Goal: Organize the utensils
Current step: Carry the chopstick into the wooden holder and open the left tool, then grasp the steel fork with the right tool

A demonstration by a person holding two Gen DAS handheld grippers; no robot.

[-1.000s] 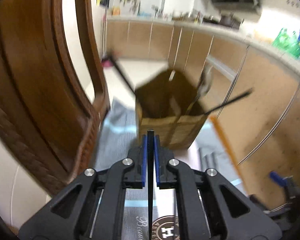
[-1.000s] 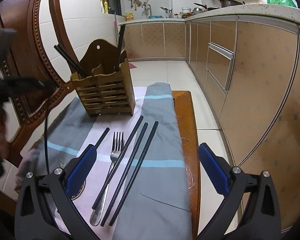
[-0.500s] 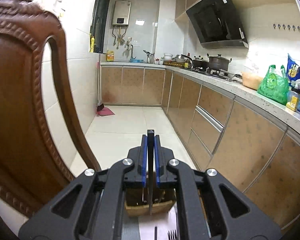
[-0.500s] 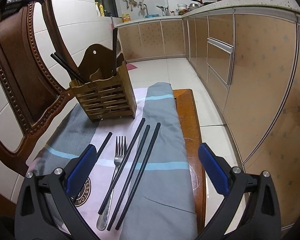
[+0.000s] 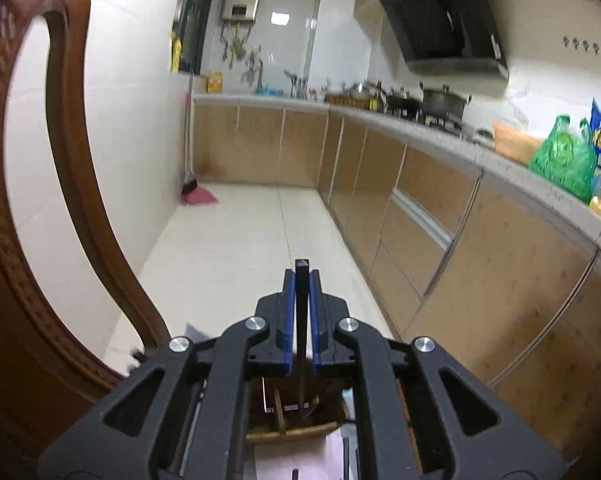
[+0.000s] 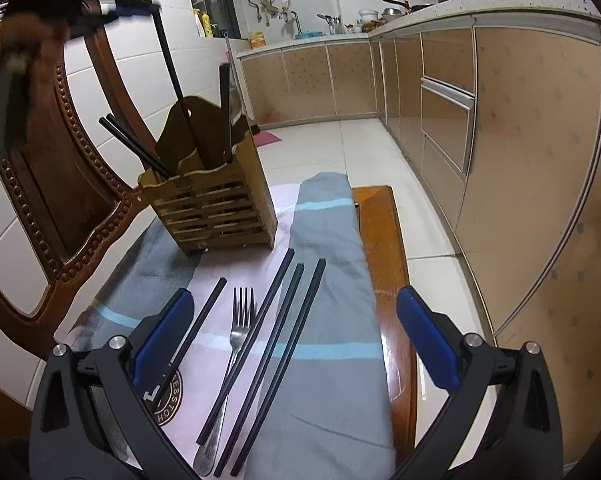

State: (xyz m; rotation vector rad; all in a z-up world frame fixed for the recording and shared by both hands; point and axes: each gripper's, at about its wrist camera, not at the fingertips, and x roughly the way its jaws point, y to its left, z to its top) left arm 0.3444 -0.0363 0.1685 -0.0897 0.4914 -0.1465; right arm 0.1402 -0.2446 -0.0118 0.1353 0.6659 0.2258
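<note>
My left gripper (image 5: 301, 280) is shut on a black chopstick (image 5: 301, 320) that hangs straight down into the wooden utensil holder (image 5: 296, 424) below it. In the right wrist view the left gripper (image 6: 132, 4) is high at the upper left, and its chopstick (image 6: 172, 76) reaches down into the holder (image 6: 216, 208), which also holds other black chopsticks (image 6: 132, 144) and a spoon. My right gripper (image 6: 292, 332) is open and empty above the cloth. Under it lie several black chopsticks (image 6: 276, 344) and a metal fork (image 6: 236, 328).
A grey and pink cloth (image 6: 328, 300) covers the small wooden table (image 6: 384, 248). A carved wooden chair back (image 6: 60, 184) stands at the left, close to the holder. Kitchen cabinets (image 6: 500, 160) run along the right, past the table edge.
My left gripper has lowered the chopstick's tip into the holder and tilted a little. The right gripper has moved slightly closer over the utensils on the cloth.
</note>
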